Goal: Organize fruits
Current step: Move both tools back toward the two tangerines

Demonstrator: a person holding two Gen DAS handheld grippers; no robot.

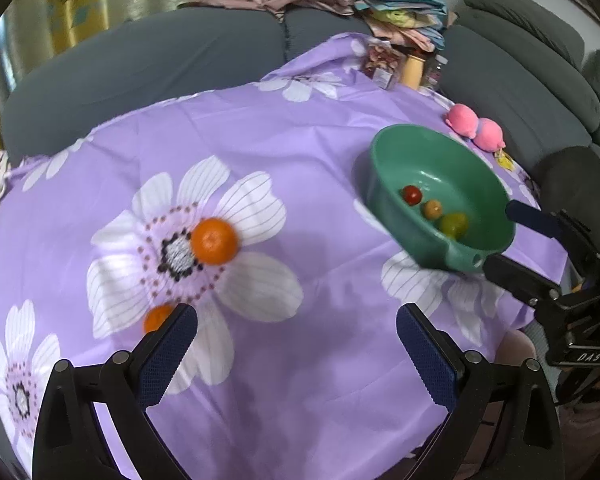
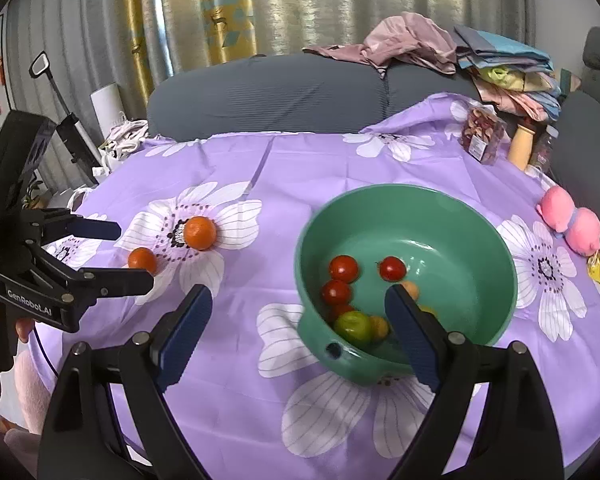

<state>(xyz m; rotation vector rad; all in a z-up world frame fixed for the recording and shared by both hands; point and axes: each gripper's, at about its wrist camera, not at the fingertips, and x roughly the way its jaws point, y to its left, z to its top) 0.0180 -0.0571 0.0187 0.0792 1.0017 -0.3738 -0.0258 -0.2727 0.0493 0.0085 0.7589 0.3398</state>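
A large orange (image 1: pixel 214 246) (image 2: pixel 199 233) and a smaller orange (image 1: pixel 156 319) (image 2: pixel 142 260) lie on the purple flowered cloth (image 1: pixel 300 152). My left gripper (image 1: pixel 296 320) (image 2: pixel 134 255) is open and hovers just short of them; its left finger partly hides the smaller orange. A green bowl (image 1: pixel 420 148) (image 2: pixel 460 232) on the right holds several small tomatoes, red (image 2: pixel 343 268), green (image 2: pixel 354 327) and yellow. My right gripper (image 2: pixel 298 300) (image 1: pixel 504 238) is open at the bowl's near rim, one finger over the inside and one outside. Neither holds anything.
A pink plush toy (image 2: pixel 572 224) and a yellow wrapper (image 2: pixel 598 270) lie right of the bowl. A snack bag (image 2: pixel 482 132) and a pale cylinder (image 2: pixel 522 146) stand at the far right. A grey sofa (image 2: pixel 260 92) with piled clothes rings the table.
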